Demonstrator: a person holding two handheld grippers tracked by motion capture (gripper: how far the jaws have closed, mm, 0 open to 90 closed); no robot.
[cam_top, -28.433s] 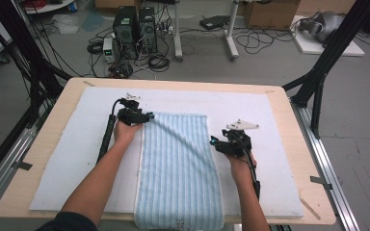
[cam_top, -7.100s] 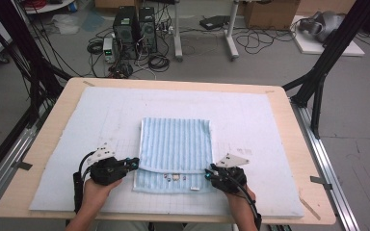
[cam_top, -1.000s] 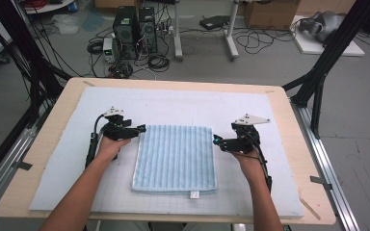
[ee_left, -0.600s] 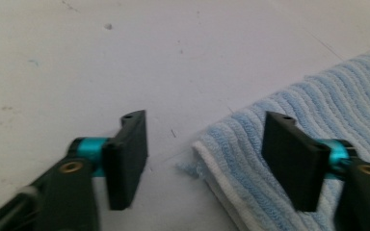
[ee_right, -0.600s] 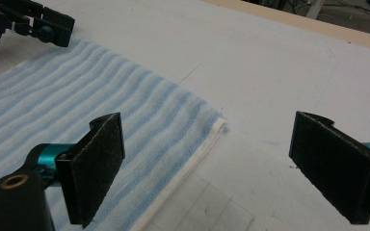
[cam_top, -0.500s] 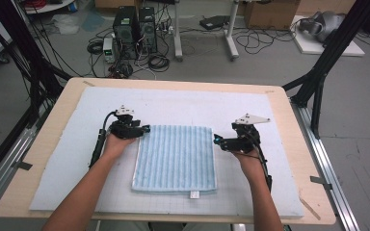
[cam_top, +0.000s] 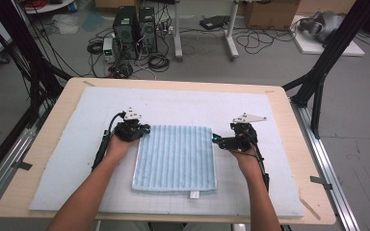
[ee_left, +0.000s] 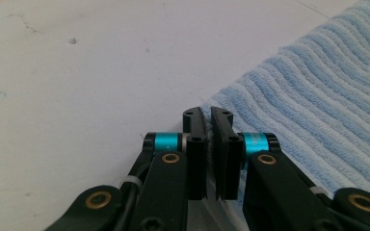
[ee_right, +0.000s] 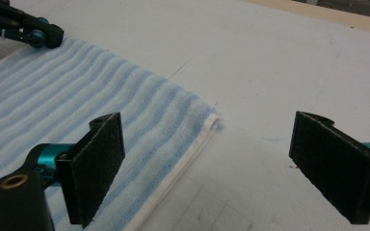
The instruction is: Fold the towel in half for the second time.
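Observation:
A light blue striped towel (cam_top: 176, 156) lies folded flat on the white mat (cam_top: 67, 159), white label at its near edge. My left gripper (cam_top: 146, 129) is at the towel's far left corner. Its jaws have just been closing and now stand shut in the left gripper view (ee_left: 207, 114), tips pinching the towel (ee_left: 327, 96) at that corner. My right gripper (cam_top: 217, 140) is at the far right corner, open. In the right gripper view (ee_right: 209, 120) its pads (ee_right: 99, 163) stand wide apart with the towel's corner (ee_right: 207, 120) lying between them, untouched.
The mat covers most of a wooden table (cam_top: 43, 139). Black frame poles (cam_top: 318, 82) stand at the table's far corners. Computers and cables (cam_top: 135, 29) lie on the floor beyond the far edge.
My left gripper has slid right onto the towel's far left corner and its jaws have closed from wide open. The right gripper and towel stayed put.

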